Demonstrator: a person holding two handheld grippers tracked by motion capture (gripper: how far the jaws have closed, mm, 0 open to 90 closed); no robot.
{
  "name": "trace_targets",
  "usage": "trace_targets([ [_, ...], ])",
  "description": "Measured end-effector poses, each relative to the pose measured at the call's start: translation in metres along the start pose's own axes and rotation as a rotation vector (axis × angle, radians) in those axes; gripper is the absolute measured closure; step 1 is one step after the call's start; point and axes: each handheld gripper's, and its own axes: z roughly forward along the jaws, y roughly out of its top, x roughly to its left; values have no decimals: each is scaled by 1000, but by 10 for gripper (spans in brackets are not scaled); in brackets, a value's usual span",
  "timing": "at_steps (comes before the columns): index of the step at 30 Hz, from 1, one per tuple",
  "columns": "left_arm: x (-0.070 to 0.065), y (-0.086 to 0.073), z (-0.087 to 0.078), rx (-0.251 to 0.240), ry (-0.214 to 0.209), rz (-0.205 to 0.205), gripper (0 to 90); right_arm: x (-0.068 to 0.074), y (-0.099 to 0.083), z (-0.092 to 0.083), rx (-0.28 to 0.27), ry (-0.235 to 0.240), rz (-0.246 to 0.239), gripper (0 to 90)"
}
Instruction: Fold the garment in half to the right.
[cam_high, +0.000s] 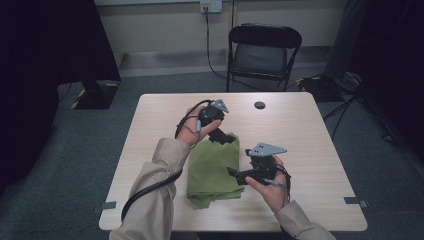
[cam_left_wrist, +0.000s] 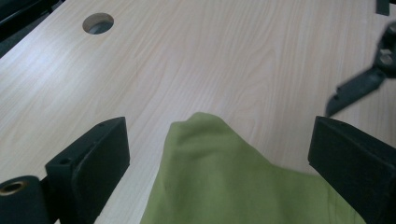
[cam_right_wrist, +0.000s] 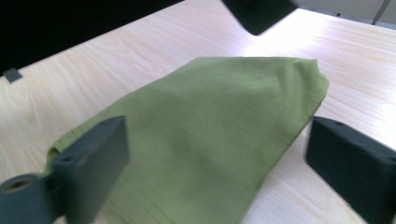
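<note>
With both the left gripper and right gripper spread wide and empty, we judge the folded green cloth soft, light and limp, best pinched at its corners.

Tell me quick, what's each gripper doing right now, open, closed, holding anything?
Left gripper: open, jaws either side of a corner of the green cloth, holding nothing.
Right gripper: open over the cloth, holding nothing.
</note>
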Motion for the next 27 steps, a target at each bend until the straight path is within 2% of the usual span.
trace_targets([
  [4,-2,-10,-6,0,-5,18,47,-5,2,3,22,18,-35,6],
  [8,-2,-21,-10,1,-2,25,47,-9,4,7,40,16,-60,4],
  [13,-2,-35,-15,-12,-6,21,47,-11,7,13,63,28,-93,10],
  [17,-3,-43,-19,-35,-12,15,48,-11,9,17,72,33,-86,16],
  [22,-4,-53,-23,-46,-1,19,47,-12,13,20,75,42,-119,16],
  [27,-6,-63,-27,-59,-13,10,47,-18,12,21,86,60,-133,13],
])
